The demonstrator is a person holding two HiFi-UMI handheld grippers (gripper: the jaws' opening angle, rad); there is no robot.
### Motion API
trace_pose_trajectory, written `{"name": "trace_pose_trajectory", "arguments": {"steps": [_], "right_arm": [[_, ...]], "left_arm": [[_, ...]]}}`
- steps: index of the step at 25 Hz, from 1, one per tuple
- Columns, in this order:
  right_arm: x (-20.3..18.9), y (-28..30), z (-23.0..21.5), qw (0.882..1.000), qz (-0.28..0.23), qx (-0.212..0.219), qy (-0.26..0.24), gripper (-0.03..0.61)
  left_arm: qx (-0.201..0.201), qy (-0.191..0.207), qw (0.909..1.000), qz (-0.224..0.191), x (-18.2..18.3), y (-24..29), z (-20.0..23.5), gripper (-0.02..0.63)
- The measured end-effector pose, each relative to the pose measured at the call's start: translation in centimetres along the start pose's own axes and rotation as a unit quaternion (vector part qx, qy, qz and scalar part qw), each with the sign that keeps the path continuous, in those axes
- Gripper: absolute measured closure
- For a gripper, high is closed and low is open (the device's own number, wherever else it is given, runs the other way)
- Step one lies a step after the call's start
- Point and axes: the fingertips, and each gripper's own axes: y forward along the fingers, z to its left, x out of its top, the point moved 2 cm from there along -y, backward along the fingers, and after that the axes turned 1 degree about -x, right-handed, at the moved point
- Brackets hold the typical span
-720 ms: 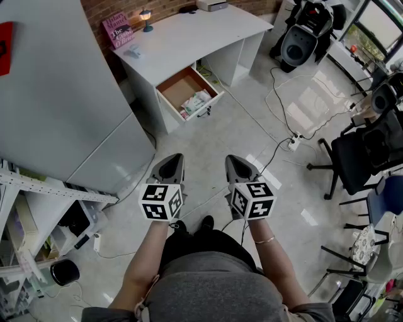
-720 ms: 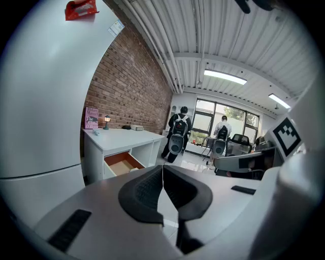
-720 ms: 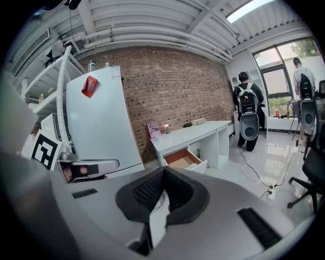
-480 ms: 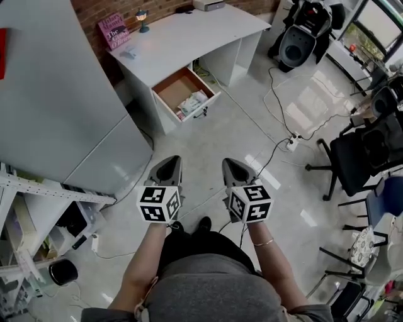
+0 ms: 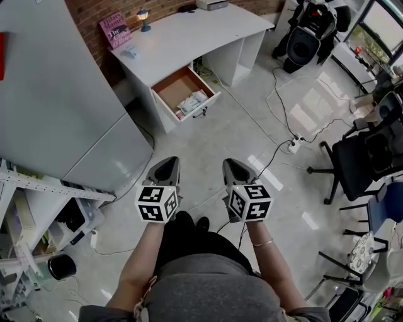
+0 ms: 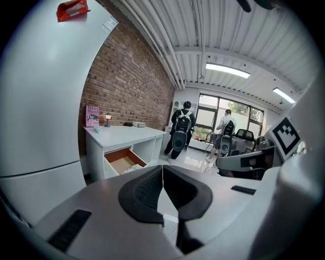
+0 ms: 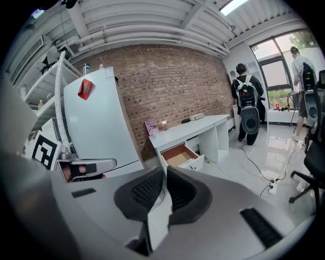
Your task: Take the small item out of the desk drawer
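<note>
Held side by side low over the floor, left gripper and right gripper, each closed tip to tip with nothing between the pads, as seen along the jaws in both gripper views. Well ahead of both tools and slightly left: a white desk with its drawer standing open, and inside it, toward the front, the small item, a pale packet with green print, well apart from either tool. Only bare floor between the tips and the drawer front. Left of the left gripper, a tall refrigerator, then a metal shelf rack nearer the person. Ahead and right of the right gripper, loose cables running to a power strip; farther right, black office chairs. At the desk's far end, a pink book and a small lamp against a brick wall. Floor glossy and pale; desk smooth matte white; drawer bottom brown like bare board; refrigerator smooth, light grey, rounded at the edge; jaw pads black, ribbed, curving to a point.
</note>
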Motion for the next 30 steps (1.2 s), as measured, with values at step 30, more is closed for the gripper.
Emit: {"name": "trace_pose_trajectory", "arguments": {"steps": [30], "right_arm": [[6.9, 19.2, -4.5, 0.998, 0.049, -0.017, 0.036, 0.459]], "left_arm": [[-0.042, -0.002, 0.9983, 0.041, 5.9, 17.7, 12.2, 0.591]]}}
